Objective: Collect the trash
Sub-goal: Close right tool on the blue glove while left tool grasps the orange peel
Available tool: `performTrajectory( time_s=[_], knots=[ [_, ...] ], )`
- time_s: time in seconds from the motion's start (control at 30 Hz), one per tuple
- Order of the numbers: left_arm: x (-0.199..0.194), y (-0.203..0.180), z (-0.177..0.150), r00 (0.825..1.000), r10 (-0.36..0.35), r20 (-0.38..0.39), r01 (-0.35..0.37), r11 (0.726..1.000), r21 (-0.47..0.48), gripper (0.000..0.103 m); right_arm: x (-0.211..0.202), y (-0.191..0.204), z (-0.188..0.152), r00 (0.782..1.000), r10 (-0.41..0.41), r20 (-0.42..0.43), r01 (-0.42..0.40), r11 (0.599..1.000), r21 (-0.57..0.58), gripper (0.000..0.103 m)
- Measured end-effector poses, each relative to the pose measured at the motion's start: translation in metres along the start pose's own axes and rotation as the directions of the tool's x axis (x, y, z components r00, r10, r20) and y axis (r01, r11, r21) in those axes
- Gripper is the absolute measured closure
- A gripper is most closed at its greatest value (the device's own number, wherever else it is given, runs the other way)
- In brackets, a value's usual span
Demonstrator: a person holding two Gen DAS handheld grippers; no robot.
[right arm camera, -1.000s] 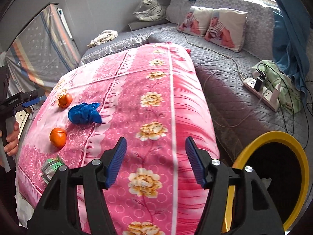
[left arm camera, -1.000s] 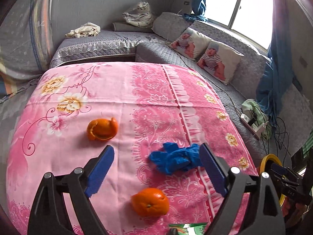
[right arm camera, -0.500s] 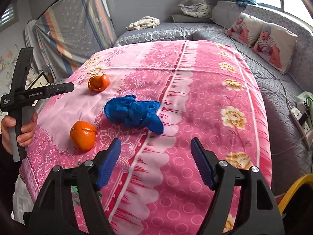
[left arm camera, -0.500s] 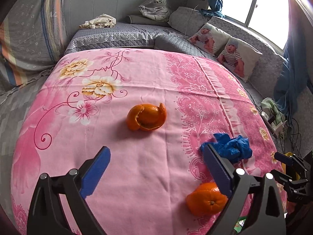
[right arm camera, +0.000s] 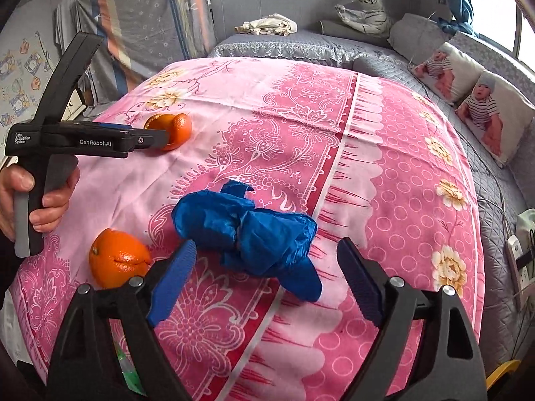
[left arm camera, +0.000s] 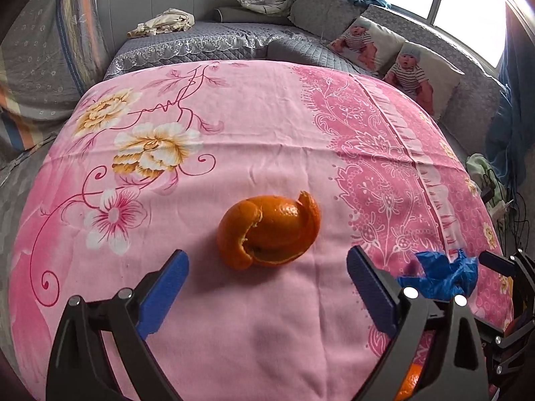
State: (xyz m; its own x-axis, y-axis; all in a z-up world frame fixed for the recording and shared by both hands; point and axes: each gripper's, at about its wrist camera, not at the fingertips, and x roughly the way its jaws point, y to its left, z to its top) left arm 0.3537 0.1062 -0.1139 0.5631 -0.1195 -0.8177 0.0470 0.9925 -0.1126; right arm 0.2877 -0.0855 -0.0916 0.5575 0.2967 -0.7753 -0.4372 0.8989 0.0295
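Note:
An orange peel [left arm camera: 269,230] lies on the pink floral cloth [left arm camera: 234,127]. My left gripper [left arm camera: 267,277] is open, its jaws just short of the peel on either side. The peel also shows in the right wrist view [right arm camera: 175,128], at the tip of the left gripper [right arm camera: 157,140]. A crumpled blue glove [right arm camera: 254,230] lies ahead of my right gripper [right arm camera: 264,267], which is open with jaws on either side of the glove's near end. The glove shows in the left wrist view [left arm camera: 441,274]. A whole orange [right arm camera: 118,259] sits left of the glove.
A green wrapper [right arm camera: 128,374] peeks out at the cloth's near edge. A yellow-rimmed bin [right arm camera: 505,371] stands at the lower right. A grey sofa [left arm camera: 214,40] with baby-print pillows [left arm camera: 411,73] wraps the far side. A power strip [right arm camera: 516,257] and cables lie at the right.
Both grippers have moved forward over the cloth. The left one has closed in on the orange peel, the right one on the blue glove. Both stayed open.

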Motion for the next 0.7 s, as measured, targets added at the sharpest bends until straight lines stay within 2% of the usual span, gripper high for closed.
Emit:
performTrajectory(
  time_s=[0.1,0.17,0.23,0.33,0.37,0.4,0.5,0.7],
  knots=[
    [0.013,0.002,0.008,1.000,-0.010,-0.017,0.010,1.000,-0.015,0.015,0.013,0.000,0.004,1.000,0.001,-0.024,-0.001,1.000,-0.012,0.027],
    [0.020,0.000,0.012,1.000,0.000,-0.025,0.000,1.000,-0.001,0.029,0.020,-0.001,0.005,0.999,0.005,-0.039,-0.005,1.000,-0.012,0.030],
    [0.027,-0.002,0.013,0.999,0.017,-0.031,-0.017,1.000,0.004,0.037,0.025,-0.005,0.006,0.998,0.021,-0.052,-0.020,1.000,0.008,0.034],
    [0.026,-0.008,0.013,0.999,0.050,-0.006,-0.049,0.998,0.027,0.047,0.032,-0.008,0.006,0.996,0.051,-0.074,-0.049,0.998,0.028,0.050],
    [0.024,-0.011,0.013,0.998,0.060,0.008,-0.060,0.997,0.039,0.050,0.033,-0.007,0.006,0.995,0.059,-0.079,-0.057,0.998,0.029,0.059],
    [0.021,-0.013,0.013,0.997,0.071,0.021,-0.072,0.996,0.045,0.051,0.033,-0.007,0.005,0.995,0.060,-0.080,-0.059,0.998,0.024,0.065],
    [0.008,-0.016,0.010,0.993,0.096,0.061,-0.099,0.994,0.042,0.053,0.029,-0.004,0.003,0.995,0.066,-0.079,-0.065,0.998,0.017,0.072],
    [-0.032,-0.026,0.004,0.990,0.061,0.129,-0.064,0.998,0.023,0.053,0.014,-0.012,0.002,0.995,0.055,-0.077,-0.052,0.998,0.048,0.074]
  ],
)
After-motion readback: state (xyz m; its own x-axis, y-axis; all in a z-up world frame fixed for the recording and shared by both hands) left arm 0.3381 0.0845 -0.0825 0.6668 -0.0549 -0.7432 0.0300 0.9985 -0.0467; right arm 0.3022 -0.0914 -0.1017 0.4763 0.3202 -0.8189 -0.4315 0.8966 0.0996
